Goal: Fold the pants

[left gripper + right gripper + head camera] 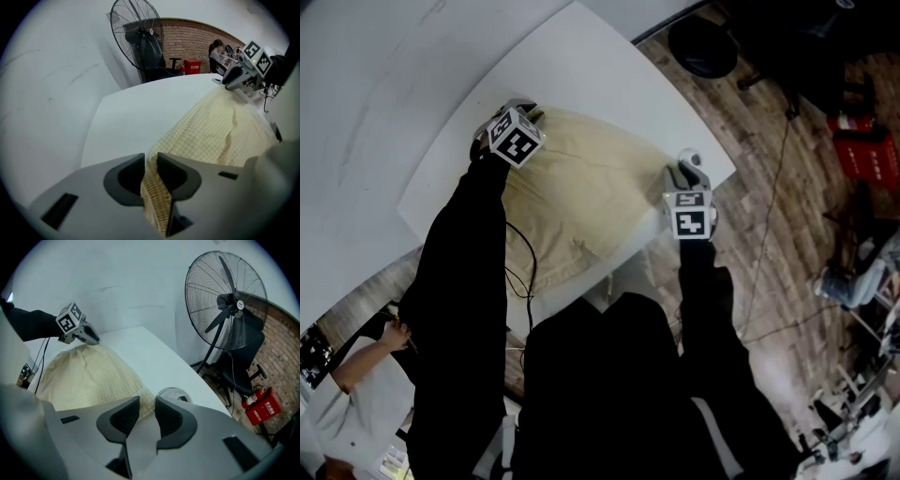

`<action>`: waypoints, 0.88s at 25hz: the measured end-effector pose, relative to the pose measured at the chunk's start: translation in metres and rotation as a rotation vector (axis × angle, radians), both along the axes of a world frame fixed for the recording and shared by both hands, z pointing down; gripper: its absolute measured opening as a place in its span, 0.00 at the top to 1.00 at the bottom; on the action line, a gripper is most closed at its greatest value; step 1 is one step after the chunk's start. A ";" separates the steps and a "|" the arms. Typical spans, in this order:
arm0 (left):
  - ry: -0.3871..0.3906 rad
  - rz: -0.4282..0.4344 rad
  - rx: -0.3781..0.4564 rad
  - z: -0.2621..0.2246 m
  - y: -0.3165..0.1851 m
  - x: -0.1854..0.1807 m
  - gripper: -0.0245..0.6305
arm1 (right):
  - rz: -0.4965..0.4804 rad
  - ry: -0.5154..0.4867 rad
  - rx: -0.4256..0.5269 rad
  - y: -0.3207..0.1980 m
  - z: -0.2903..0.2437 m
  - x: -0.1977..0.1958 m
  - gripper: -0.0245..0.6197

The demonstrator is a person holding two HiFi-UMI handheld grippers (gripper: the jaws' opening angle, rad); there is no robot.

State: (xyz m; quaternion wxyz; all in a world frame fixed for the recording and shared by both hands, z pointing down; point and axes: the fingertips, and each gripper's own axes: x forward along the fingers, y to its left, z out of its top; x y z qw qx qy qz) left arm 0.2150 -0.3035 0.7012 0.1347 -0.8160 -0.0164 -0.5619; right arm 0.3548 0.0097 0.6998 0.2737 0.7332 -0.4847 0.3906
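Observation:
Cream checked pants (581, 197) lie spread on the white table (600, 75). My left gripper (523, 112) is at their far left corner. In the left gripper view it (150, 164) is shut on a bunched fold of the pants (220, 126), which hangs down between the pads. My right gripper (684, 171) sits at the cloth's right end by the table edge. In the right gripper view its (146, 408) pads stand a narrow gap apart with a pale strip filling the gap. The edge of the pants (89, 376) runs into them. Each view shows the other gripper, the right (224, 80) and the left (95, 339).
A round grommet (172, 393) is set in the table just beyond my right gripper. A large standing fan (225, 301) is off the table's far end. A black cable (525, 253) crosses the near cloth. A person (347, 375) sits lower left. Wooden floor with clutter lies to the right.

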 end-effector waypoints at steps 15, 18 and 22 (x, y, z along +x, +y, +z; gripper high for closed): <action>0.073 0.067 0.150 -0.053 0.008 -0.012 0.95 | -0.042 0.036 0.102 -0.001 -0.057 -0.018 0.93; 0.108 0.039 0.145 -0.072 0.010 -0.022 0.95 | -0.061 0.022 0.157 -0.001 -0.086 -0.030 0.93; 0.144 0.021 0.148 -0.095 0.014 -0.039 0.95 | -0.133 0.031 0.212 0.004 -0.124 -0.057 0.93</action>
